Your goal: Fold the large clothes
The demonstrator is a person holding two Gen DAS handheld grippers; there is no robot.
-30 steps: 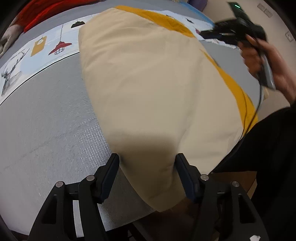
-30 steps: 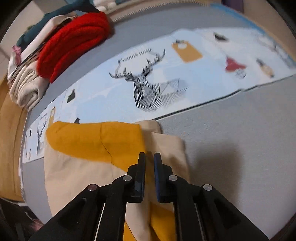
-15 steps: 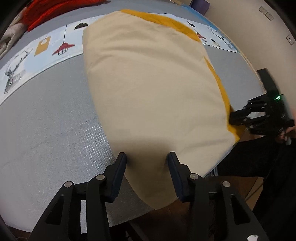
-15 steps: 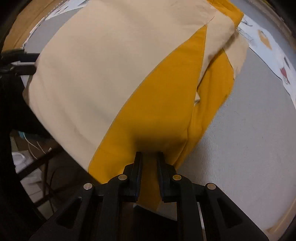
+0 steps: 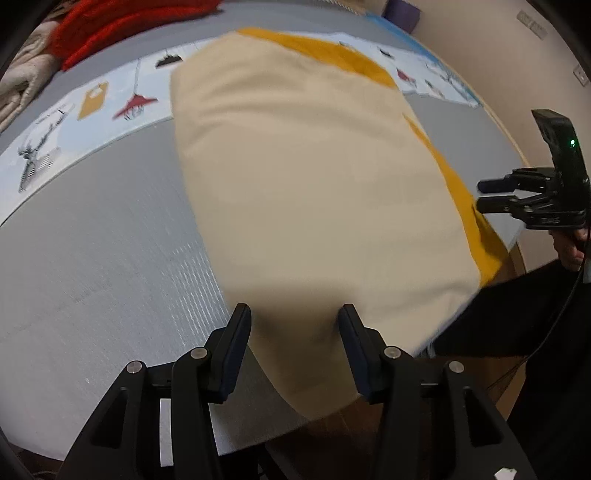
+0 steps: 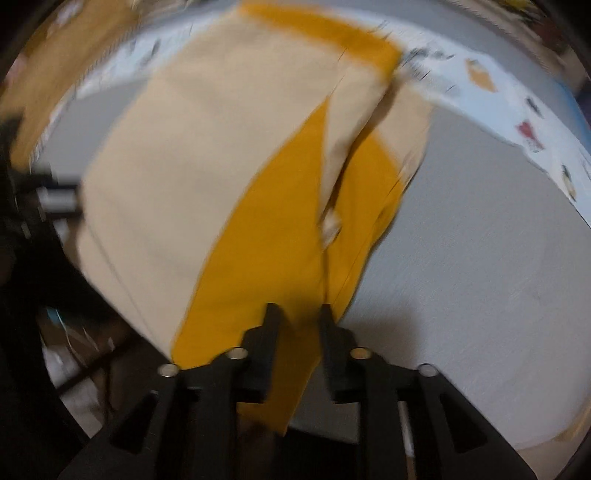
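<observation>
Far left on the grey table (image 5: pixel 96 236), one heap of folded cloth sits at the back edge: a red knit (image 5: pixel 122 26) over a pale quilted piece (image 5: pixel 22 85). One printed strip (image 5: pixel 74 122) (a stag, hanging lamps) crosses the table behind the work. One garment (image 5: pixel 306 192), cream with mustard-yellow panels, lies folded on the table with its near end hanging over the table edge.

The left gripper (image 5: pixel 293 325) points steeply down at that overhanging cream end; its jaws are opening, the cloth lies between them, and the pads stand clear at either side.

The right gripper (image 6: pixel 297 321), one hand (image 5: pixel 570 247) on its handle, also points steeply down, over the mustard edge; its jaws are opening with that edge between them, and the blur hides whether the pads touch.
</observation>
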